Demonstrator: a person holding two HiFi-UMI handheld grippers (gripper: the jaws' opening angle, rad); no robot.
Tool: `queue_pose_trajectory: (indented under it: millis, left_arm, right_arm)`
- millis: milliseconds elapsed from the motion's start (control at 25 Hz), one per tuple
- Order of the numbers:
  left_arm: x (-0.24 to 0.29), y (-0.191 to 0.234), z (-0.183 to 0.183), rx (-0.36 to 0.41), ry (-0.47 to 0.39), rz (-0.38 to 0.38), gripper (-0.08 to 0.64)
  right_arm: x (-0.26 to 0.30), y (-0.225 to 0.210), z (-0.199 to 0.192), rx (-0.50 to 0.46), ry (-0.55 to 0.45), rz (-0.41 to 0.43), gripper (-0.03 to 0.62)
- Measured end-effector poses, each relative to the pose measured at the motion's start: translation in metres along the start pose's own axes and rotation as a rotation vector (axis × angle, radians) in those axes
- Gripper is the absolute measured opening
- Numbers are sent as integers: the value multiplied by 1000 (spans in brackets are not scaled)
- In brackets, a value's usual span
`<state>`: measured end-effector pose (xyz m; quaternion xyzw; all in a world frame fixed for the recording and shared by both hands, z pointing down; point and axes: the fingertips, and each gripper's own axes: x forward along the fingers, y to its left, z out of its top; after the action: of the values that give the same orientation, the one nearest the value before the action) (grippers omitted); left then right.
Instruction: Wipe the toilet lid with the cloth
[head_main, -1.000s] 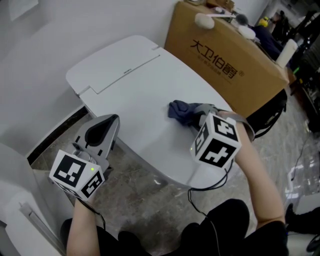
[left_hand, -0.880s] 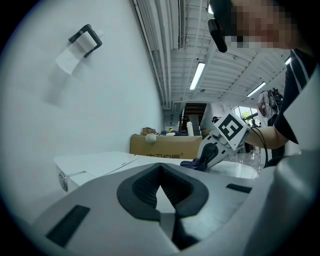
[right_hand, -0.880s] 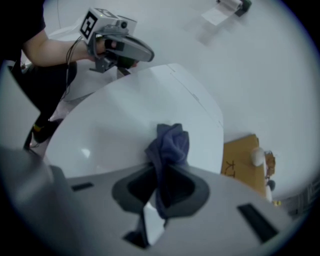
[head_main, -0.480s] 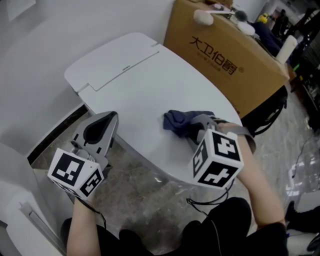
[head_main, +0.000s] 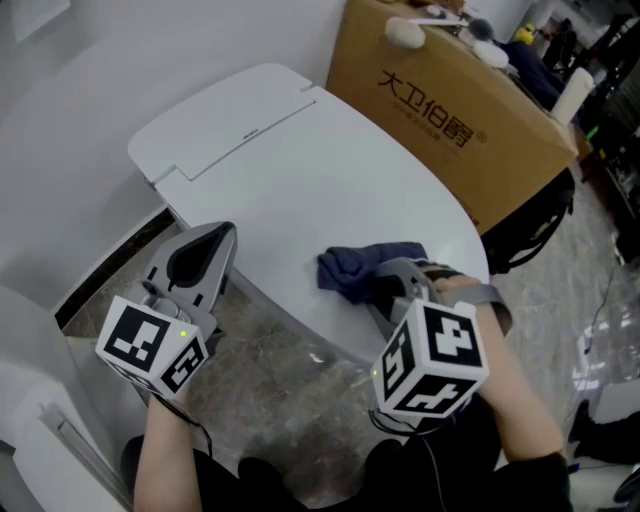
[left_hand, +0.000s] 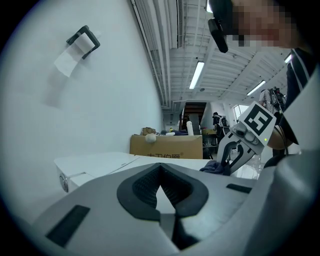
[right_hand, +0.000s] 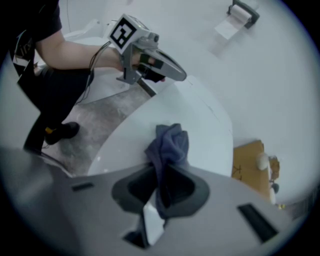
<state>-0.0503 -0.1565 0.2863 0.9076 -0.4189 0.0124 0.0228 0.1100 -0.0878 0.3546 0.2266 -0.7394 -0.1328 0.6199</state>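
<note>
A white toilet lid (head_main: 300, 180) lies closed in the middle of the head view. A dark blue cloth (head_main: 352, 268) rests bunched on the lid's near edge. My right gripper (head_main: 385, 290) is shut on the cloth (right_hand: 167, 145), whose free end spreads on the lid (right_hand: 200, 120) ahead of the jaws. My left gripper (head_main: 205, 245) hangs shut and empty beside the toilet's left flank, off the lid. From the left gripper view the cloth (left_hand: 214, 167) and the right gripper (left_hand: 240, 150) show at the right.
A brown cardboard box (head_main: 450, 120) stands right behind the toilet. A white wall (head_main: 90, 90) runs along the left. A toilet-roll holder (left_hand: 82, 42) hangs on that wall. Grey stone floor (head_main: 270, 400) lies below the lid's near edge.
My right gripper has dragged the cloth toward me and leftward across the lid, from its right-middle to its near edge. The left gripper has stayed in place.
</note>
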Motion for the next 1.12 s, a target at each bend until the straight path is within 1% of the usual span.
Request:
queue_pose_trajectory:
  millis: [120,320,440,640,760,840,880,1040,1120]
  left_arm:
    - [-1,0,0,3,1,0,12]
    - [0,-1,-1,4,3,-4,12]
    - [0,0,-2,1,3,-3,12]
    - [2,-2,-4,6,8,-8,12]
    - [1,-2,-5,6,10,-7,12]
    - [1,-2,-4,8,9,-6,12]
    - [1,-3,-4,9,8,-7,12]
    - [1,-6,-4,16,7,-16,12]
    - [2,-9,-4,22,8,-21,12]
  right_arm:
    - [-5,10,3,-14,0,13,67]
    - [-11,22,6,-39,6,5,67]
    - [-15,31,9,-47,-2,23,67]
    - [-18,36,10,-56,-3,33,67]
    - [-21,38,12,-53,-27,42,67]
    - [-24,24,10,-20,-53,22,67]
    - [-25,11,5,3,-57,-2,67]
    - [-23,-66,-28,83,-29,-133,67]
    - [-17,-102,-44,110,-9,-180,67]
